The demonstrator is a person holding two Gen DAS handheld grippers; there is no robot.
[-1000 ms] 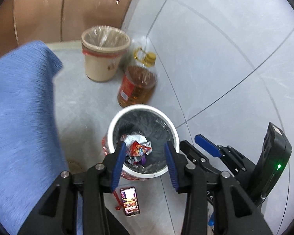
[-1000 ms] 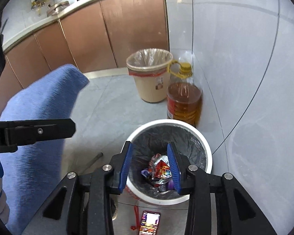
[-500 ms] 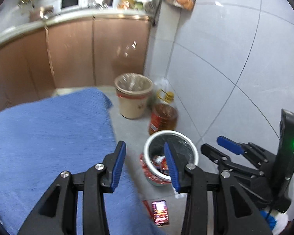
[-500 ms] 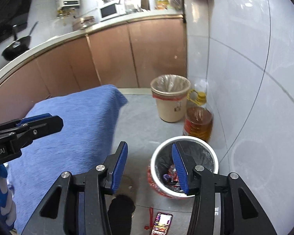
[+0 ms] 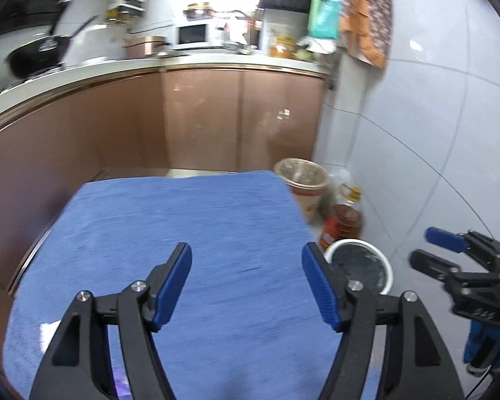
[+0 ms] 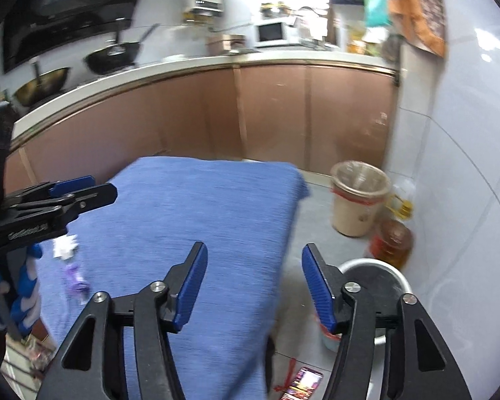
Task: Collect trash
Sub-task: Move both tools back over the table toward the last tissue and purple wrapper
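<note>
My left gripper (image 5: 246, 283) is open and empty above a table with a blue cloth (image 5: 190, 233). My right gripper (image 6: 253, 283) is open and empty over the cloth's right edge (image 6: 216, 206). The white bin with a black liner (image 5: 360, 263) stands on the floor right of the table; it also shows in the right wrist view (image 6: 373, 273). A white scrap (image 6: 64, 246) and a purple wrapper (image 6: 75, 278) lie on the cloth at the left. A white scrap (image 5: 48, 331) shows at the cloth's left edge in the left wrist view.
A beige bin with a clear liner (image 6: 358, 196) and an oil bottle (image 6: 391, 240) stand by the tiled wall. Brown cabinets (image 5: 216, 120) run behind the table. A phone (image 6: 303, 381) lies on the floor by the white bin.
Both grippers have risen from over the white bin and swung left over the blue cloth. Both jaws have opened wider. The views now take in the kitchen counter.
</note>
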